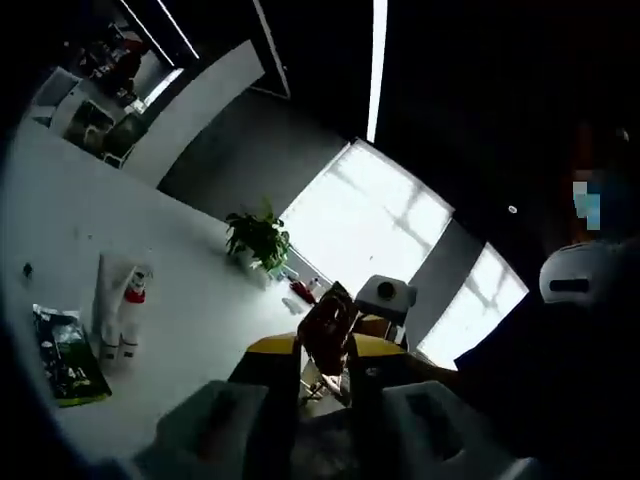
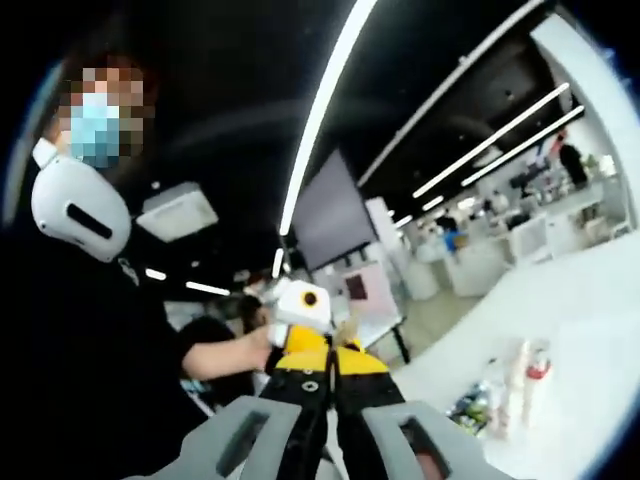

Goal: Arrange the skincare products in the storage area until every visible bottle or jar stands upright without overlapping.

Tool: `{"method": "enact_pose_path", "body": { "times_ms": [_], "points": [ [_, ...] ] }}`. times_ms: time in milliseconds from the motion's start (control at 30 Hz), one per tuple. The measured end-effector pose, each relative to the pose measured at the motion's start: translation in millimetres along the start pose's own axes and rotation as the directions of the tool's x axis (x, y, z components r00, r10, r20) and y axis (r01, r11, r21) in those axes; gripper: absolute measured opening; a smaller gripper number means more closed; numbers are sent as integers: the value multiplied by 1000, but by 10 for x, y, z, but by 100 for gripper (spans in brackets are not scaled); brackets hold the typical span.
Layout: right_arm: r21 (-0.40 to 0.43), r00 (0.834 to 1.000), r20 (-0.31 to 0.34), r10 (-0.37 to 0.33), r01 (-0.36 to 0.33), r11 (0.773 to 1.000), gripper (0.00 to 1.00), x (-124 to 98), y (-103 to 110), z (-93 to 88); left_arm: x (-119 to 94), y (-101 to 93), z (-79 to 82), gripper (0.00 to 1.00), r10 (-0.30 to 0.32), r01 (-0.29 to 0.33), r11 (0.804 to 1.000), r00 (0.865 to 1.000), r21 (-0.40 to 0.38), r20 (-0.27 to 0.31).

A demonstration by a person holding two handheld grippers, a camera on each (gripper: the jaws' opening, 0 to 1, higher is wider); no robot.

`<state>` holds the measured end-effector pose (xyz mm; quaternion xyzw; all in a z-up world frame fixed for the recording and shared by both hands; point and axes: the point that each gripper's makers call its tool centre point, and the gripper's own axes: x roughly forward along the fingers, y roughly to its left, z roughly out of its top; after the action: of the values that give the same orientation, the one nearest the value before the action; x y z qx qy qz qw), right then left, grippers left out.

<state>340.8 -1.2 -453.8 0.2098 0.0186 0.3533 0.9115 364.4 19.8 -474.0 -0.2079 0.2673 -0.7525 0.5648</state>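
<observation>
left gripper view: the left gripper (image 1: 325,385) clamps a brown object (image 1: 328,328). bottles (image 1: 118,312) stand on the white worktop (image 1: 190,300). the right gripper (image 2: 330,420) looks nearly closed, empty.

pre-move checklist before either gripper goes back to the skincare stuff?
1. Left gripper free: not ok, shut on the other gripper's yellow tip.
2. Right gripper free: not ok, shut on the yellow tip facing it.
3. Skincare bottles upright: cannot tell, views tilted.
4. Bottles not overlapping: not ok, white tube and red-capped bottle touch side by side.
5. Green packet beside bottles: lying flat, ok.
6. White table around products: ok.
</observation>
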Motion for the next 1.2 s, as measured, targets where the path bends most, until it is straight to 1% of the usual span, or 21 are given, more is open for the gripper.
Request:
{"method": "enact_pose_path", "body": {
  "times_ms": [33,100,200,300,333,400,433,500,533,567,600,633,667,700,733,800,900,1000,1033,1100,1200],
  "points": [
    [4,1000,5,-3,3,1000,0,-5,-7,1,-1,20,6,8,24,-24,1000,1000,5,2],
    [14,1000,3,-9,9,1000,0,-11,-22,-15,-2,10,14,6,18,-18,1000,1000,9,0],
    [21,1000,0,-27,27,999,0,-16,-53,-46,-7,43,25,4,40,-40,999,999,17,-8],
    [45,998,-10,-70,70,997,0,-19,-135,-102,-3,90,49,0,67,-67,997,997,25,-22],
    [48,997,-13,-78,79,996,0,-16,-154,-120,-4,110,51,0,78,-77,997,997,15,-28],
    [73,995,-23,-102,103,992,0,-4,-192,-164,-10,161,25,0,110,-108,993,992,40,-60],
    [65,993,-36,-113,115,991,0,2,-207,-203,-13,174,14,0,119,-116,992,990,45,-74],
    [42,991,-58,-122,125,991,0,7,-217,-262,-29,204,-20,0,132,-128,991,985,43,-112],
    [43,989,-78,-129,132,990,0,16,-228,-311,-47,230,-47,0,141,-137,990,980,40,-139],
    [45,987,-98,-130,135,990,0,18,-235,-355,-51,236,-52,0,144,-140,989,979,41,-144],
    [25,983,-127,-132,136,990,0,23,-237,-412,-73,251,-88,0,146,-142,989,973,34,-177],
    [13,982,-136,-131,135,991,0,29,-233,-428,-90,257,-120,0,146,-144,989,968,23,-203],
    [-20,977,-164,-133,132,991,0,38,-233,-482,-103,259,-137,0,142,-142,990,964,19,-223],
    [-18,974,-184,-132,131,991,0,45,-224,-520,-112,260,-151,0,141,-141,990,961,17,-237],
    [-31,969,-214,-122,118,993,0,55,-208,-571,-139,258,-192,0,137,-135,990,953,26,-270],
    [-60,965,-239,-110,99,993,0,87,-187,-612,-167,257,-221,0,132,-133,991,945,18,-298],
    [-42,963,-252,-94,86,995,0,150,-189,-643,-189,234,-235,0,115,-116,993,941,14,-319],
    [-34,963,-257,-80,74,997,0,214,-191,-640,-224,253,-219,0,118,-117,993,935,24,-335],
    [-32,963,-257,-74,68,997,0,225,-188,-639,-242,269,-212,0,121,-121,992,930,23,-346],
    [-25,965,-255,-68,64,998,0,246,-193,-633,-282,312,-187,0,126,-126,992,927,24,-354],
    [-2,969,-236,-66,68,998,0,281,-211,-617,-332,351,-182,0,130,-130,991,916,25,-379]
  ]
}}
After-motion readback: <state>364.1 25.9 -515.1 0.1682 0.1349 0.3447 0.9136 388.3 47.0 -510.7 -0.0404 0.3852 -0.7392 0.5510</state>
